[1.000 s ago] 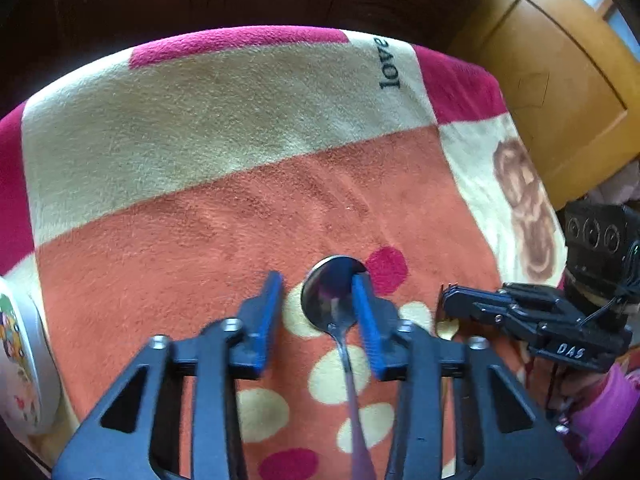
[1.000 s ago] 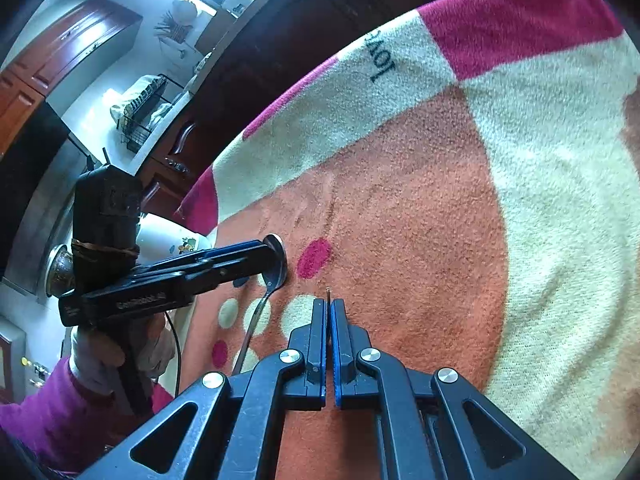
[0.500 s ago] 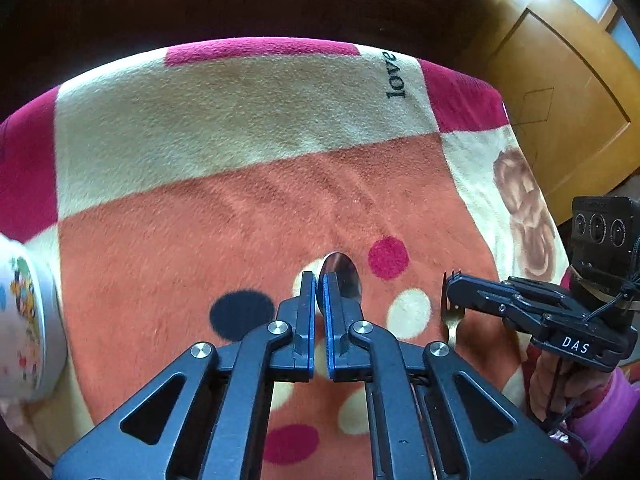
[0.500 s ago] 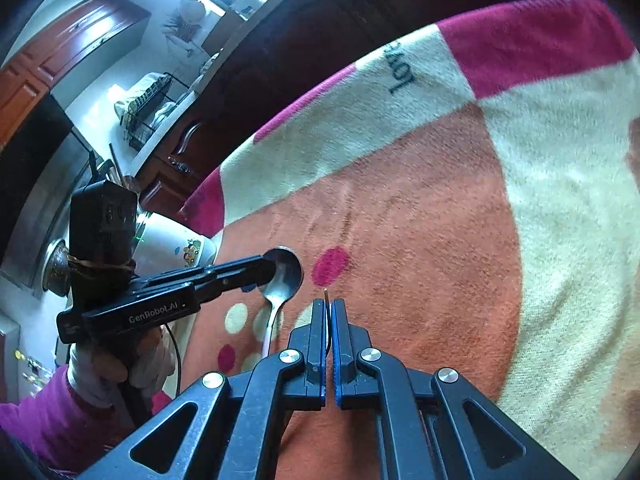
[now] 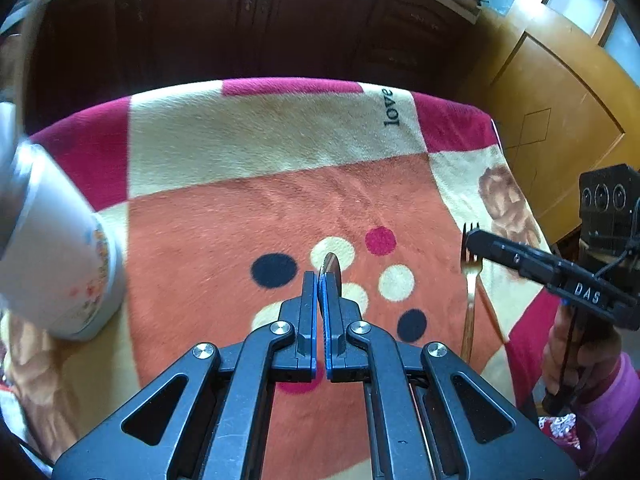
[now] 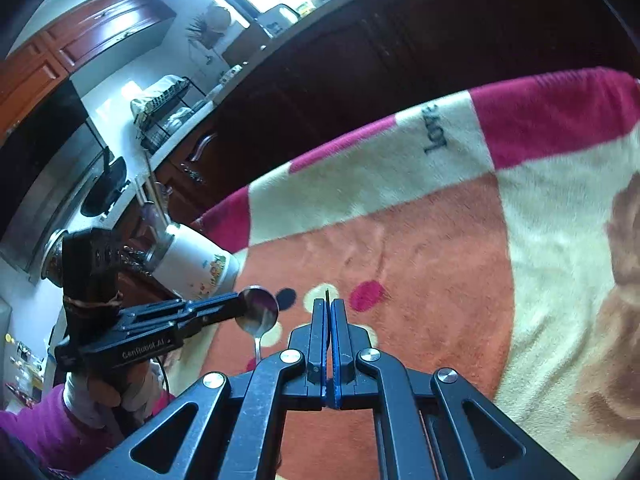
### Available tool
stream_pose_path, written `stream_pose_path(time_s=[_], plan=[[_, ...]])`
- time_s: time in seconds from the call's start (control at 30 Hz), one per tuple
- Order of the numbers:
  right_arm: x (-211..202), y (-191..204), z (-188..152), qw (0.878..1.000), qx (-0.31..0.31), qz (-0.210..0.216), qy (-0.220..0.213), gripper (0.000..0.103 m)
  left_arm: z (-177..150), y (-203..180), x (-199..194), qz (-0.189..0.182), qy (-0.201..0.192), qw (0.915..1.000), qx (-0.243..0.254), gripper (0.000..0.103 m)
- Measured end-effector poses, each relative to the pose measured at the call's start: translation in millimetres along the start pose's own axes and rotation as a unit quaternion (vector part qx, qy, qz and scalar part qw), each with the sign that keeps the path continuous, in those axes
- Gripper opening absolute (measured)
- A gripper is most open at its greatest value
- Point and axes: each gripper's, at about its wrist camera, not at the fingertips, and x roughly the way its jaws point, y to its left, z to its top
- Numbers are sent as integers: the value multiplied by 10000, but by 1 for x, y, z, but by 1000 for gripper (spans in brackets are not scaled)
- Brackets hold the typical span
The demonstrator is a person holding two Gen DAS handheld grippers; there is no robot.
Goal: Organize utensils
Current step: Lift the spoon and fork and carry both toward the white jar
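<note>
now the left claw has clamped shut on the spoon and lifted it off the blanket; the right claw grips the fork, so both likely go to the cup next.

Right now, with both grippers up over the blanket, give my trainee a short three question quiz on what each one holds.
1. True or false: the left gripper is shut on the spoon.
2. What does the right gripper hold: A a knife, B the fork, C nothing?
3. Fill in: the white cup stands on the ____ side of the left wrist view.

Key: 1 true. 2 B. 3 left.
</note>
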Motion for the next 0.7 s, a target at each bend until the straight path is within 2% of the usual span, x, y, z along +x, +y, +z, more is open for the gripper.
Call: stream_pose_path(time_s=[0.4, 0.7], plan=[[4, 67, 22, 9986, -480, 152, -178, 2, -8, 38, -90, 397, -683, 9965, -288, 1], [35, 150, 54, 9926, -1123, 357, -307, 2, 10, 94, -169, 914, -1374, 9834, -757, 1]])
